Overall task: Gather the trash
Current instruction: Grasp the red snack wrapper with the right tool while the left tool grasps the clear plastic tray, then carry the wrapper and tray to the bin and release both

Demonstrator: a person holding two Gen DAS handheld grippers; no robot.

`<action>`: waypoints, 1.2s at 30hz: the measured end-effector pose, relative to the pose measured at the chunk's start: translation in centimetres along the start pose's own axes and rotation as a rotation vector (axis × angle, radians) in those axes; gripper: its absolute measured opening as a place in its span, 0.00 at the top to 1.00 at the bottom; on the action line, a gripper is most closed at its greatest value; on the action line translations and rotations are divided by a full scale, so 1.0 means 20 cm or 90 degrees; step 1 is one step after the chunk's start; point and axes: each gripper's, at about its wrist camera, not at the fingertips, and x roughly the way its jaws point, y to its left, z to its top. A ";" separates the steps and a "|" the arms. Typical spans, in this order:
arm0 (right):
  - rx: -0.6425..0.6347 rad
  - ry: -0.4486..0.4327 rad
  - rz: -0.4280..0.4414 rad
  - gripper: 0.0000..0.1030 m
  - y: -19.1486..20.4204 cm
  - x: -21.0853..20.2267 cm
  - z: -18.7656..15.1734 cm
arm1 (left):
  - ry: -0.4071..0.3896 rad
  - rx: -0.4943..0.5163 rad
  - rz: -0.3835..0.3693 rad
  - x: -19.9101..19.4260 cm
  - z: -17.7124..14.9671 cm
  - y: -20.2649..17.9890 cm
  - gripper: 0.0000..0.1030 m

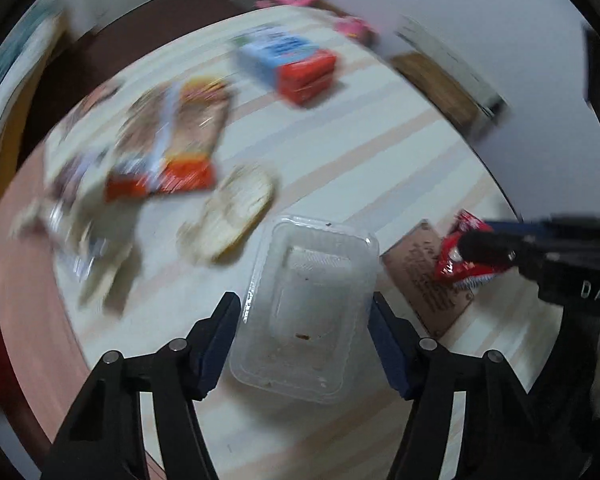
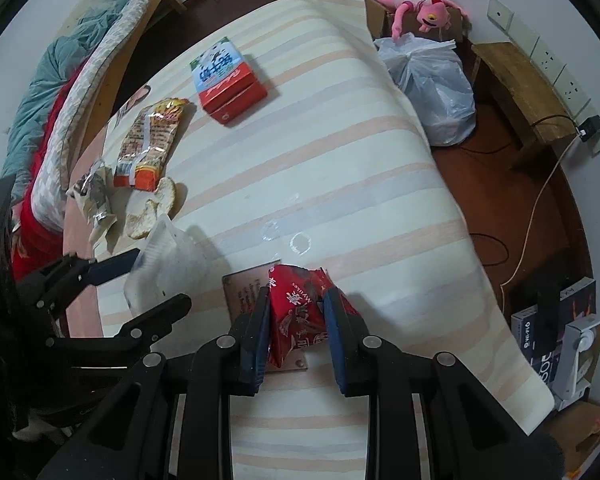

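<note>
A clear plastic container (image 1: 308,308) lies between the fingers of my left gripper (image 1: 304,304), and both blue pads touch its sides. In the right wrist view the same container (image 2: 168,264) sits tilted in the left gripper (image 2: 160,280). My right gripper (image 2: 296,300) is shut on a crumpled red snack wrapper (image 2: 296,312), just above a brown card (image 2: 244,292) on the striped tablecloth (image 2: 340,160). That wrapper (image 1: 452,264) and the right gripper (image 1: 480,246) also show in the left wrist view.
More trash lies at the table's left: an orange snack bag (image 2: 152,140), fruit peel (image 2: 152,208), a crumpled foil wrapper (image 2: 94,196) and a blue and red carton (image 2: 228,80). A white plastic bag (image 2: 436,88) stands on the floor beyond the table. Boxes (image 2: 556,340) sit at the right.
</note>
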 end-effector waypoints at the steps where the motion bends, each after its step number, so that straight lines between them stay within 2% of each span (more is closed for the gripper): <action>1: -0.005 0.003 -0.001 0.73 0.01 0.01 0.00 | 0.002 -0.047 0.001 -0.01 -0.03 0.04 0.40; 3: -0.009 0.009 0.000 0.73 0.02 0.02 -0.01 | 0.002 -0.118 0.004 -0.01 -0.07 0.12 0.40; 5: -0.009 0.015 -0.004 0.71 0.03 0.03 -0.01 | -0.007 -0.155 -0.007 0.00 -0.10 0.17 0.40; 7: -0.014 0.015 -0.008 0.70 0.04 0.04 -0.01 | 0.012 -0.166 -0.018 0.04 -0.11 0.19 0.40; 13: -0.038 0.015 -0.034 0.71 0.09 0.04 -0.03 | -0.028 -0.174 0.007 -0.02 -0.15 0.16 0.44; 17: -0.049 0.001 -0.026 0.79 0.11 0.00 -0.06 | -0.072 -0.194 0.045 -0.17 -0.24 0.18 0.44; 21: -0.063 -0.020 -0.008 0.80 0.18 -0.10 -0.11 | -0.115 -0.227 0.067 -0.30 -0.29 0.21 0.44; 29: -0.139 -0.052 0.046 0.81 0.54 -0.28 -0.23 | -0.208 -0.302 0.104 -0.72 -0.55 0.45 0.44; 36: -0.241 -0.063 0.128 0.81 1.10 -0.38 -0.37 | -0.281 -0.374 0.179 -1.13 -0.87 0.83 0.44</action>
